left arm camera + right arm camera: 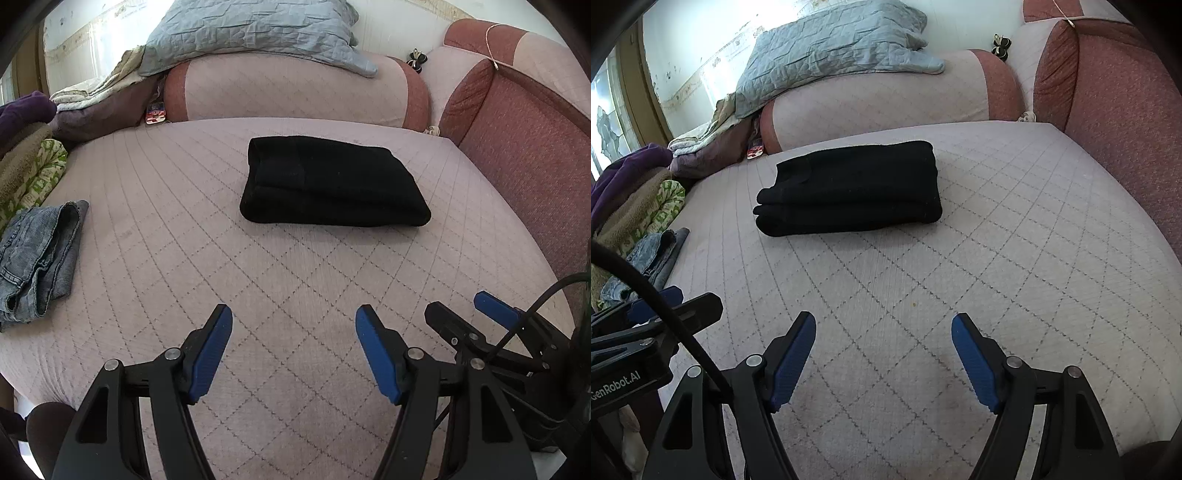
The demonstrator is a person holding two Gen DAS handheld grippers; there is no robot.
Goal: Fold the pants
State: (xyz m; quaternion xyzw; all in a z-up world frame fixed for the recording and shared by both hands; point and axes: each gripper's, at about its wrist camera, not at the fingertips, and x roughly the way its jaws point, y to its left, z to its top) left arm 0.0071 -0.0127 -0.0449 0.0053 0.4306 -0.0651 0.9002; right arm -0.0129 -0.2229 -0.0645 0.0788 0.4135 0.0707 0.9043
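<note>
Black pants lie folded into a compact thick rectangle on the quilted pink cushion; they also show in the right wrist view. My left gripper is open and empty, held above the cushion well short of the pants. My right gripper is open and empty too, beside the left one; it shows at the right edge of the left wrist view. The left gripper shows at the left edge of the right wrist view.
Folded blue jeans lie at the cushion's left edge, beside a pile of clothes. A light blue quilt lies over the backrest. A red armrest runs along the right.
</note>
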